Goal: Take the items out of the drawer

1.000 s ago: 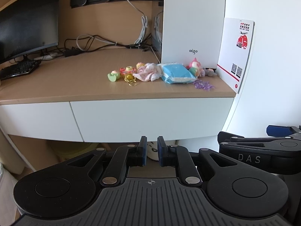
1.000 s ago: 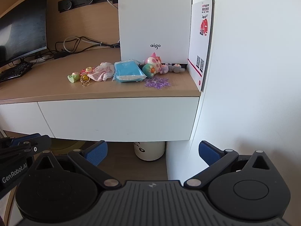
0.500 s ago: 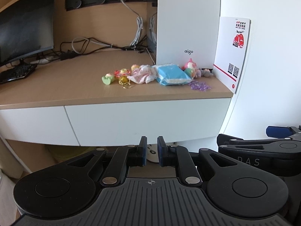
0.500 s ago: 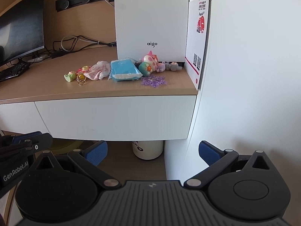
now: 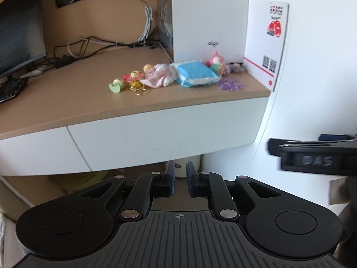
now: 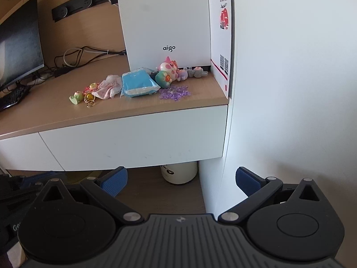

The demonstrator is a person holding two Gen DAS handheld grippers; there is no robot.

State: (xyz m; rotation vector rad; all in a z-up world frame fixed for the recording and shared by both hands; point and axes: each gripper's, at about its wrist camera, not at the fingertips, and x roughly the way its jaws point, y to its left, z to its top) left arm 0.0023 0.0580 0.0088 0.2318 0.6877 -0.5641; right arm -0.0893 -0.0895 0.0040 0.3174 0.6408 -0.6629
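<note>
Hovering before the closed drawer [image 5: 165, 138] — left gripper [image 5: 179, 179] nearly closed, empty; right gripper [image 6: 181, 179] spread wide, empty.

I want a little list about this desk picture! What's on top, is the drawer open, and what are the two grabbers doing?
desk top: blue packet, pink cloth, pink cat toy, purple beads, green toy, gold ring
behind them: white box
drawer: shut
under the desk: white bin
left gripper: shut, holding nothing
right gripper: open, holding nothing
both grippers: below the drawer front, not touching it
</note>
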